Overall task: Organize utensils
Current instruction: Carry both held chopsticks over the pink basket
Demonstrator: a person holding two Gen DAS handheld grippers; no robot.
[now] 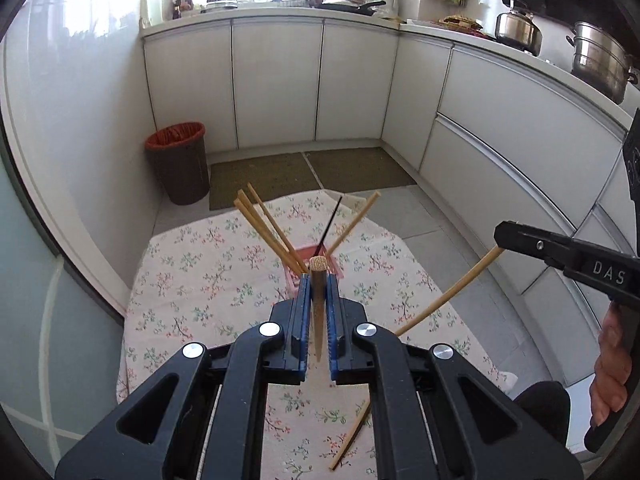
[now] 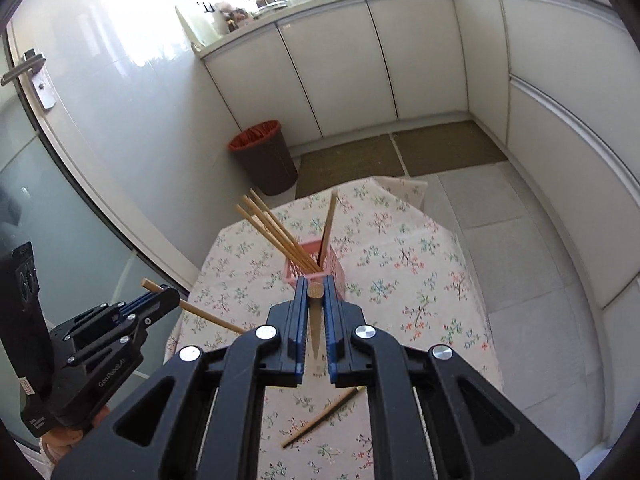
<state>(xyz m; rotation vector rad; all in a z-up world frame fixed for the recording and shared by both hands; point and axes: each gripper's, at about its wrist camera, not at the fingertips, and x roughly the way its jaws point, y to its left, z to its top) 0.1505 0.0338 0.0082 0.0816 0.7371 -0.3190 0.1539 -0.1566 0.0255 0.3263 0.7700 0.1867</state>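
Bamboo showed between both pairs of tongs. The left gripper (image 1: 316, 280) was pinched on a bamboo chopstick (image 1: 318, 312), its blue pads pressed against the shaft and the cut end facing the camera. The right gripper (image 2: 316, 288) was likewise closed tight on a second chopstick (image 2: 316, 320), held end-on in the same way. From the left wrist view, the right gripper (image 1: 505, 236) appeared at the right side, its chopstick (image 1: 448, 292) slanting down from the tips, and a hand (image 1: 612, 376) gripped its handle. From the right wrist view, the left gripper (image 2: 160, 298) sat at the left, with its chopstick (image 2: 208, 314) poking out on both sides of the tips.

Both grippers hung above a table under a floral tablecloth (image 1: 208, 280). A pink slotted basket (image 2: 320, 256) stood near the far edge of the table, holding several bamboo chopsticks (image 2: 276, 232) that fanned out leftward, another leaning upright, and one dark stick (image 1: 330, 224). One more chopstick (image 2: 320, 418) lay flat on the cloth near the near edge. A brown bin (image 1: 182, 164) stood on the floor beyond the table.
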